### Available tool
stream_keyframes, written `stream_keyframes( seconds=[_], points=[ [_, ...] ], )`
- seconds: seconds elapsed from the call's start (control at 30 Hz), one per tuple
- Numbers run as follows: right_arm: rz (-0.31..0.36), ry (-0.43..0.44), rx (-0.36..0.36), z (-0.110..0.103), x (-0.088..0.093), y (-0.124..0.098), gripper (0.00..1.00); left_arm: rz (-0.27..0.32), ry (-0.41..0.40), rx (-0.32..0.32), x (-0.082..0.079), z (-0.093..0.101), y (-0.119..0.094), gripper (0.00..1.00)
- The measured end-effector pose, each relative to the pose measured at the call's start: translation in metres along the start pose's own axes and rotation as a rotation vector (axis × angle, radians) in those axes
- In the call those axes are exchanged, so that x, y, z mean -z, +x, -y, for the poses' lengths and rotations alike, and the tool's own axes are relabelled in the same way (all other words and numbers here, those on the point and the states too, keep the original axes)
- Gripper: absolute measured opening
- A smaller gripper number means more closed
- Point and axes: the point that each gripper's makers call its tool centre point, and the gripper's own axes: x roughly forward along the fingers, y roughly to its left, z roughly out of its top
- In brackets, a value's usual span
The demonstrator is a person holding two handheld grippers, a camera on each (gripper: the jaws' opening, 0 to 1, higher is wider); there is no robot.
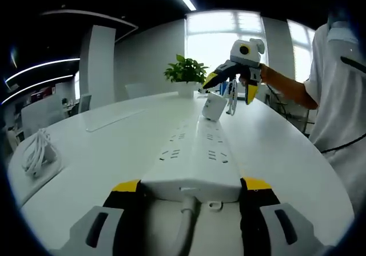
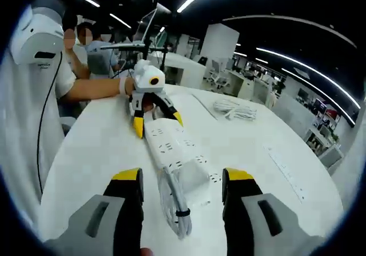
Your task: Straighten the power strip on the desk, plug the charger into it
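Left gripper view: the left hand-held gripper [image 1: 191,190] clamps the near end of the power strip [image 1: 197,153], which lies along the white table [image 1: 103,153]. At its far end, the right hand-held gripper [image 1: 234,80] hovers with jaws apart above the charger [image 1: 214,106], which stands on the strip. A plant [image 1: 186,72] sits behind. Right gripper view: the right hand-held gripper [image 2: 182,187] spread wide over the charger [image 2: 191,173], its coiled cord [image 2: 174,207] alongside, and the left hand-held gripper [image 2: 157,119] pinching the strip's [image 2: 168,142] far end.
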Motion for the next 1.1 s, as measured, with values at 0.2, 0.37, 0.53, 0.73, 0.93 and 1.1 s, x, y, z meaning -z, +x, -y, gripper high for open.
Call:
stream_keyframes(
  seconds=[0.2, 0.37, 0.53, 0.73, 0.93, 1.1],
  points=[
    [0.088, 0.019, -0.073, 0.015, 0.013, 0.019, 0.51, 0.004, 0.000, 0.001, 0.000, 0.001, 0.000, 0.68],
    [0.143, 0.026, -0.173, 0.002, 0.010, 0.024, 0.38, 0.006, 0.000, 0.002, 0.000, 0.002, 0.000, 0.68],
    [0.154, 0.017, -0.192, 0.001, 0.010, 0.026, 0.36, 0.011, 0.003, 0.004, -0.001, 0.002, 0.000, 0.68],
    [0.156, 0.038, -0.185, -0.002, 0.011, 0.025, 0.35, 0.013, 0.004, 0.008, -0.001, 0.003, 0.000, 0.68],
    [0.143, 0.081, -0.154, -0.007, 0.012, 0.021, 0.35, 0.015, 0.011, 0.030, -0.001, 0.005, 0.002, 0.68],
    [0.154, 0.122, -0.125, -0.015, 0.012, 0.015, 0.35, 0.020, 0.023, 0.058, -0.002, 0.008, 0.004, 0.68]
  ],
)
